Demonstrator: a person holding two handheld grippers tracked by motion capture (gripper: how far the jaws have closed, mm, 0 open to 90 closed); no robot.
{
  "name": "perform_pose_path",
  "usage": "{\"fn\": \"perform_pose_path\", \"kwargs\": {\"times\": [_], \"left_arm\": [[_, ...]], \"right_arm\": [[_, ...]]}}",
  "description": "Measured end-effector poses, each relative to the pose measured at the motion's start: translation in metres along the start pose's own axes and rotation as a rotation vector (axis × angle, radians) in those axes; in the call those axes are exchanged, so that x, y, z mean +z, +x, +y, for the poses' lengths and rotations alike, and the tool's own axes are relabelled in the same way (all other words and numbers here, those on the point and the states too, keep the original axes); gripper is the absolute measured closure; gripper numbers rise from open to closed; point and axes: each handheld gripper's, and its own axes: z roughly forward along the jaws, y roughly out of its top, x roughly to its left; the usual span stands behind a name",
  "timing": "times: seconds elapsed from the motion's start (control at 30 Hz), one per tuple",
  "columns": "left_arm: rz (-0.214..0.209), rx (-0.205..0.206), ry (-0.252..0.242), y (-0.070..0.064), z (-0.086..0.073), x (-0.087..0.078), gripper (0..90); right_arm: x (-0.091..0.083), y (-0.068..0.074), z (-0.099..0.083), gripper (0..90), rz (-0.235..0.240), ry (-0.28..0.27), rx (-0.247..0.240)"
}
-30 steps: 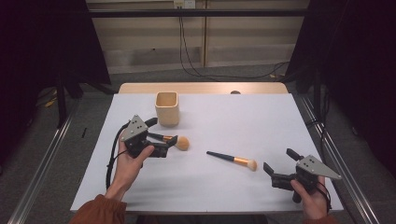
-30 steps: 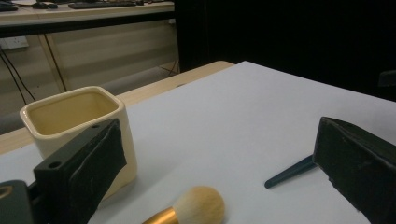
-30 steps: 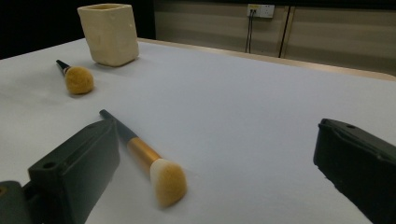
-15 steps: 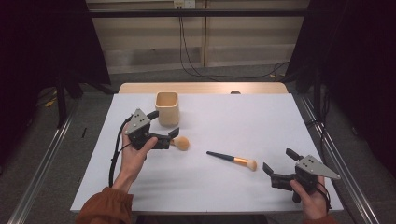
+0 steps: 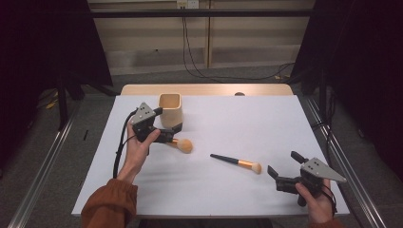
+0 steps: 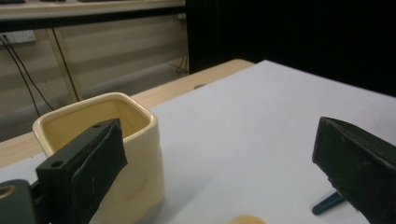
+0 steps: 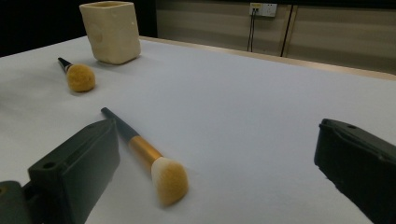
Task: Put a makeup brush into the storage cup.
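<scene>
We hold our left gripper [image 5: 177, 134] over the bench [image 5: 247, 118], toward its far left corner, just in front of the cream square cup [image 5: 170, 108]. Its fingers [image 6: 88, 163] stand wide apart with nothing between them. In the left gripper view the cup [image 6: 135, 154] sits close behind the left-hand finger, upright and open at the top, and a sliver of orange bristle [image 6: 245, 219] shows at the bottom edge between the two fingers. From the high view, the round-headed brush [image 5: 183, 144] lies on the bench right beside the gripper's fingertips, its fluffy head pointing toward the bench's middle; we cannot tell whether the fingertips touch its handle.

A second brush, the slim brush [image 5: 237, 163] with a dark handle and a gold ferrule, lies flat near the middle of the bench, a little toward the near edge, its pale head pointing toward the right edge. It is well apart from the round-headed brush and the cup.

Our right gripper [image 5: 280, 176] rests low near the near right corner of the bench, aimed at the slim brush. Its fingers [image 7: 79, 163] are also spread and empty; in the right gripper view the slim brush [image 7: 144, 156] lies between them, just ahead, with the round-headed brush [image 7: 79, 76] and the cup [image 7: 111, 31] farther off toward the far left corner
</scene>
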Motion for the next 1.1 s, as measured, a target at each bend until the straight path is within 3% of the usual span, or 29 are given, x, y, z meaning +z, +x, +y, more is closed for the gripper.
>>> {"fn": "perform_pose_path", "kwargs": {"times": [0.2,0.37,0.53,0.63,0.73,0.77,0.87,0.93,1.03,1.1], "left_arm": [[-0.048,0.049,0.094,0.003,0.006,0.005,2.4],[-0.083,0.035,0.135,0.006,0.008,0.006,2.6],[-0.116,0.056,0.206,0.009,0.009,0.006,3.4],[-0.080,0.082,0.256,0.010,0.010,0.007,3.4],[-0.077,0.082,0.303,0.012,0.010,0.008,3.4],[-0.085,0.101,0.325,0.014,0.010,0.008,3.4],[-0.101,0.097,0.368,0.015,0.009,0.010,3.5],[-0.114,0.116,0.410,0.018,0.008,0.011,3.6],[-0.160,0.113,0.458,0.025,0.010,0.011,3.5],[-0.161,0.117,0.482,0.027,0.013,0.010,3.3]], "right_arm": [[0.000,0.000,0.000,0.0,0.002,0.000,0.000],[0.000,0.000,0.000,0.0,0.003,-0.001,0.002],[0.000,0.000,0.000,0.0,0.006,0.000,0.006],[0.000,0.001,0.000,0.0,0.006,-0.002,0.002],[0.000,0.001,0.000,0.0,0.008,0.000,0.002],[0.000,0.000,0.000,0.0,0.007,-0.001,0.002],[0.000,0.000,0.000,0.0,0.006,0.001,0.003],[0.000,0.000,0.000,0.0,0.008,0.001,-0.002],[0.000,0.000,0.000,0.0,0.008,0.001,-0.003],[0.000,0.001,0.000,0.0,0.009,0.000,0.000]]}}
